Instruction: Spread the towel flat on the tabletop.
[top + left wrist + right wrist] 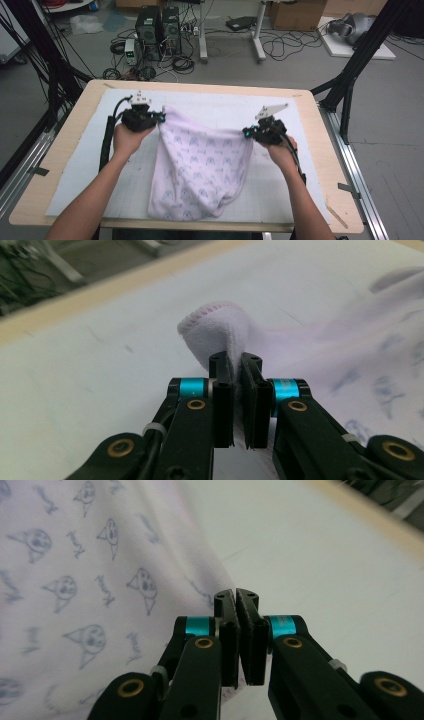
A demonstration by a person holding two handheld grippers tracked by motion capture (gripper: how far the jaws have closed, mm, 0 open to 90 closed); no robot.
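Observation:
A pale lilac cloth (200, 165) printed with small blue cat faces hangs between my two grippers above the white mat (80, 165). My left gripper (161, 119) is shut on the cloth's upper left corner; in the left gripper view a hemmed fold of the cloth (215, 327) bulges out past the closed jaws of the left gripper (236, 360). My right gripper (246, 132) is shut on the cloth's upper right edge. In the right gripper view the printed cloth (75, 590) spreads to the left of the right gripper (236, 596). The cloth's lower end rests near the table's front edge.
The mat covers a wooden table (320, 165). Black frame posts (350, 75) stand at both sides. On the floor beyond the table are computer towers (159, 27), cables and a cardboard box (297, 12).

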